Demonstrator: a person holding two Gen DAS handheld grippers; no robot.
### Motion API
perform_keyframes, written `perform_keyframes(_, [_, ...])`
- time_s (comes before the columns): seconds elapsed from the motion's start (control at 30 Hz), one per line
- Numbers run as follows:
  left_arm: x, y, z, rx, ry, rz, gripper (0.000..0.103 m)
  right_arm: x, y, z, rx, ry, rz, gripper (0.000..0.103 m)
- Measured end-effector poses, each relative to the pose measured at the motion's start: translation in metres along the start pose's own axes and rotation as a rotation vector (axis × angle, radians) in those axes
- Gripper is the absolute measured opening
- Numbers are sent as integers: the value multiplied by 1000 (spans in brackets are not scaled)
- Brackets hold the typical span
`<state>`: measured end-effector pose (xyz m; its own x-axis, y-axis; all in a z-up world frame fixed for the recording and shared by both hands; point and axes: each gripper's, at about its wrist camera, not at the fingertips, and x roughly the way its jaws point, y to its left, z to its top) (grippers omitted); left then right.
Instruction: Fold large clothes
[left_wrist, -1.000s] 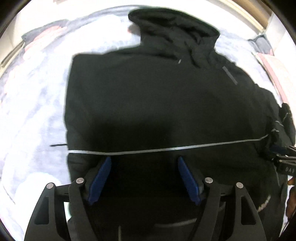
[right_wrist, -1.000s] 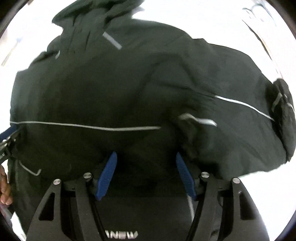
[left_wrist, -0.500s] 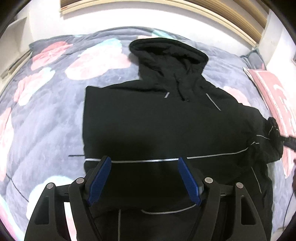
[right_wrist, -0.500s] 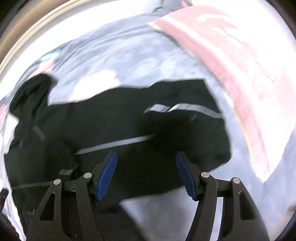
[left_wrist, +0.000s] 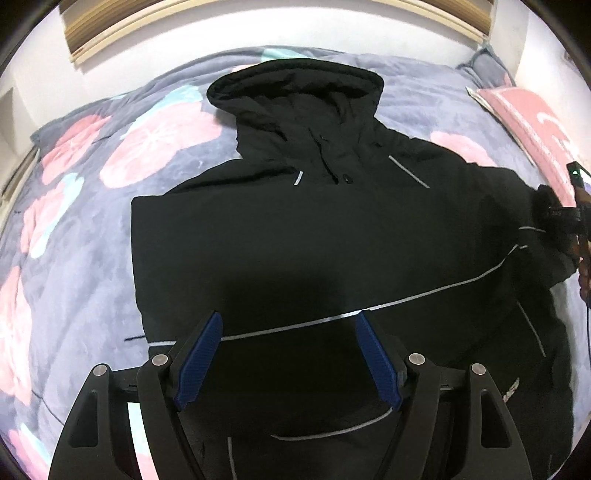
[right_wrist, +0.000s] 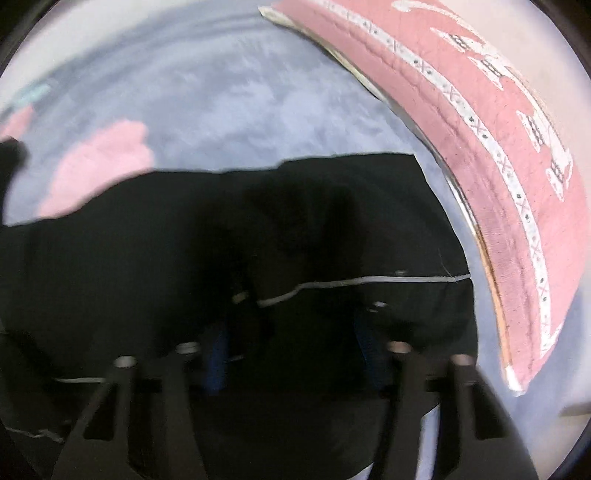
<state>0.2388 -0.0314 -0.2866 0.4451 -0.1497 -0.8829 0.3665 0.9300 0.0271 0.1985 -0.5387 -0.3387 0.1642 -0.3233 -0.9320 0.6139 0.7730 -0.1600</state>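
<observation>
Quilt, grey-blue with pink fruit prints, carries the black hooded jacket, spread flat, hood far. Pink pillow lies at right. Left gripper hovers wide above the near hem. Right gripper spreads wide over the right sleeve.

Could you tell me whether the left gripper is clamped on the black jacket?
No, the left gripper is open, its blue pads spread apart above the jacket.

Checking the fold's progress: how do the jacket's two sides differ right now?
The jacket's left side ends in a straight folded edge with no sleeve showing; its right sleeve lies stretched out toward the pink pillow. The right gripper is over that sleeve. Both sides lie flat on the blanket.
</observation>
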Motion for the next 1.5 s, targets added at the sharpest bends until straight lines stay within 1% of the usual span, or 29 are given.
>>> perform_keyframes(0.03, [1, 0, 0, 1, 1, -1, 76, 0, -3, -1, 2, -4, 2, 46])
perform_keyframes(0.07, [1, 0, 1, 0, 3, -4, 76, -2, -5, -2, 3, -11, 2, 37])
perform_keyframes(0.13, [1, -1, 1, 3, 5, -8, 76, -8, -9, -2, -11, -27, -18, 27])
perform_keyframes(0.17, [2, -1, 2, 7, 7, -8, 76, -15, -13, -3, -12, -39, -27, 24])
perform_keyframes(0.23, [2, -3, 1, 18, 11, -6, 76, -37, -30, -4, 2, -81, -23, 22])
perform_keyframes(0.3, [1, -6, 1, 28, 10, -4, 76, -57, -47, -4, 13, -125, -44, 22])
perform_keyframes(0.4, [1, -9, 1, 33, 13, -13, 76, -89, -90, -2, 59, -191, -75, 21])
perform_keyframes(0.5, [2, -16, 1, 32, 29, -25, 76, -107, -136, 2, 109, -211, -74, 21])
perform_keyframes(0.53, [2, -19, 3, 30, 30, -38, 76, -108, -152, 3, 127, -209, -67, 21])
perform_keyframes(0.6, [0, -34, 10, 46, 29, -87, 76, -108, -185, 5, 172, -202, -51, 21])
perform_keyframes(0.63, [-2, -48, 16, 72, 24, -119, 76, -107, -200, 5, 190, -203, -30, 21])
perform_keyframes(0.7, [-5, -79, 29, 132, 12, -181, 76, -104, -229, 4, 214, -230, 44, 21])
perform_keyframes(0.77, [-6, -120, 44, 207, 10, -268, 76, -97, -249, 3, 229, -244, 56, 21])
perform_keyframes(0.83, [-2, -172, 57, 287, 23, -376, 76, -92, -267, 0, 264, -252, 80, 21])
perform_keyframes(0.93, [13, -243, 68, 386, 49, -470, 76, -79, -292, -3, 333, -241, 129, 20])
perform_keyframes(0.97, [19, -260, 70, 406, 61, -493, 76, -72, -298, -2, 343, -233, 133, 20])
perform_keyframes(1.03, [39, -296, 71, 429, 120, -546, 76, -58, -304, -2, 356, -202, 129, 20])
perform_keyframes(1.07, [58, -312, 71, 426, 171, -545, 76, -47, -307, -1, 360, -173, 121, 20])
perform_keyframes(1.1, [71, -321, 71, 419, 205, -527, 76, -36, -309, -1, 362, -141, 114, 20])
perform_keyframes(1.17, [98, -333, 67, 409, 269, -488, 76, -22, -311, -2, 359, -111, 114, 20])
perform_keyframes(1.23, [102, -336, 64, 420, 263, -470, 76, -20, -311, -3, 361, -106, 124, 20])
perform_keyframes(1.33, [85, -327, 66, 410, 244, -495, 76, -36, -308, -6, 367, -125, 189, 20])
perform_keyframes(1.43, [57, -301, 70, 368, 202, -539, 76, -65, -288, -8, 333, -163, 242, 19])
perform_keyframes(1.5, [35, -279, 69, 354, 149, -527, 76, -88, -268, -11, 299, -191, 284, 19])
